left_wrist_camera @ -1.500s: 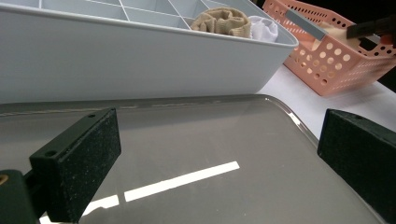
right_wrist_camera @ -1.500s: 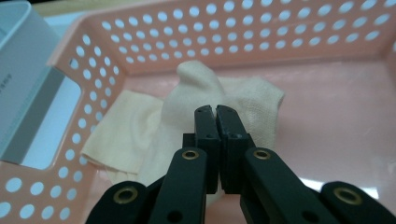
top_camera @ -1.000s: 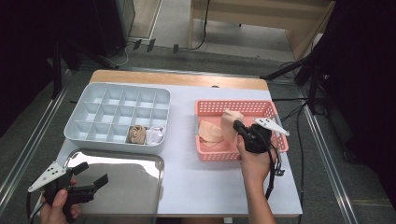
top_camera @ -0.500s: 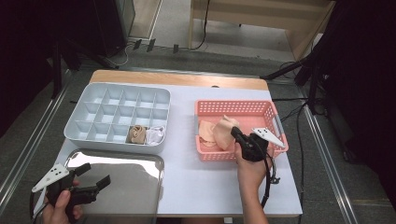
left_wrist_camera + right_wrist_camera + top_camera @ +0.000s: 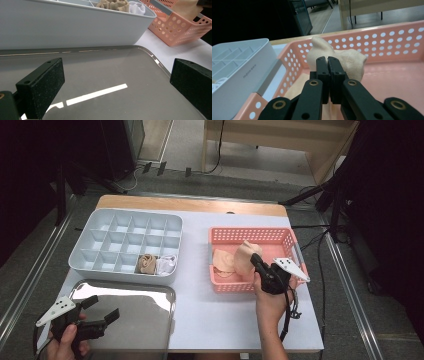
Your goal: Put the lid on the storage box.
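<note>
So the right gripper [image 5: 254, 261] has its black jaws pinched tight on a beige cloth sock [image 5: 244, 257], lifted up a bit inside the pink perforated plastic basket [image 5: 250, 234] at the right of the white table [image 5: 200, 285]. Another flat beige piece of fabric [image 5: 223, 261] lies on the basket floor just left of the held sock. Left of the basket, with a strip of bare table between, sits the pale grey plastic divider tray [image 5: 125, 215] — two of its near-row compartments are filled, one with a scrunched tan sock [image 5: 146, 263], the one right of it with a white sock [image 5: 166, 265]. Nearer than that is the shiny metal baking tray [image 5: 145, 320], and the left gripper [image 5: 102, 309] hovers over its near left corner with jaws wide apart, nothing between them. The near wall of the basket stands between the right hand [image 5: 270, 302] and the sock, so the gripper reaches over the rim. The right gripper view shows what the high view can't: the two pads meet right on a fold of the sock [image 5: 348, 62], with a peak of fabric sticking up behind them. The left gripper view looks low across the metal tray [image 5: 100, 75] at the divider tray's side wall [image 5: 75, 25], both bundled socks peeking over it. The right forearm comes in from the near edge, wrist angled far and left; the left hand [image 5: 70, 340] grips its tool at the near left corner.
</note>
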{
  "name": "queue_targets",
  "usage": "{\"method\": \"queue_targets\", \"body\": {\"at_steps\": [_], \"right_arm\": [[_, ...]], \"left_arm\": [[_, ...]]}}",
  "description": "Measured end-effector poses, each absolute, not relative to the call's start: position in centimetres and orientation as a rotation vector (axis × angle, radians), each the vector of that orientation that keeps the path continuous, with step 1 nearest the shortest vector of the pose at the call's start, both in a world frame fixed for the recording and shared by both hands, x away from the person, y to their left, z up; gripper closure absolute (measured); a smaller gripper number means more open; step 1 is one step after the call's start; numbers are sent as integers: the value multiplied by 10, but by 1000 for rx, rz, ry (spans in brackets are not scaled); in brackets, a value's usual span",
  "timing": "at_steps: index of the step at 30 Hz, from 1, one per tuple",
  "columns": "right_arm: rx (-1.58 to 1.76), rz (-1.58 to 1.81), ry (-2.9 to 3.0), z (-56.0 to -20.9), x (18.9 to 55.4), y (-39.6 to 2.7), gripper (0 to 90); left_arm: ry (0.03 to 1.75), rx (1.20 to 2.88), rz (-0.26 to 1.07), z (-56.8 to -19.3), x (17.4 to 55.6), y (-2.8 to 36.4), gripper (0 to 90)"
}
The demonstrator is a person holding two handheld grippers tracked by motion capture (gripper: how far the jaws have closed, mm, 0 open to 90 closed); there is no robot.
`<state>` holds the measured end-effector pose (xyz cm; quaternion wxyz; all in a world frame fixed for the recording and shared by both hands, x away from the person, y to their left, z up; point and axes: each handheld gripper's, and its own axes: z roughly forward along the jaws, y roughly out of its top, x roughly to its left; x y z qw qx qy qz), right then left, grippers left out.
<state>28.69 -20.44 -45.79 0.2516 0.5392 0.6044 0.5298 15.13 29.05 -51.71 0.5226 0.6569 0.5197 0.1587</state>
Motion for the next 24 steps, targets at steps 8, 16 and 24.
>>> {"method": "queue_targets", "body": {"at_steps": [8,16,24], "right_arm": [[1413,1488,1630,-438,272,-202,900],[1371,1559,1611,-415,246,-205,900],[1361,1601,1599,-399,212,-209,900]], "left_arm": [[1245,1578,378,-517,151,289,0],[1239,1576,376,-516,150,287,0],[1239,1575,379,-515,150,285,0]]}}
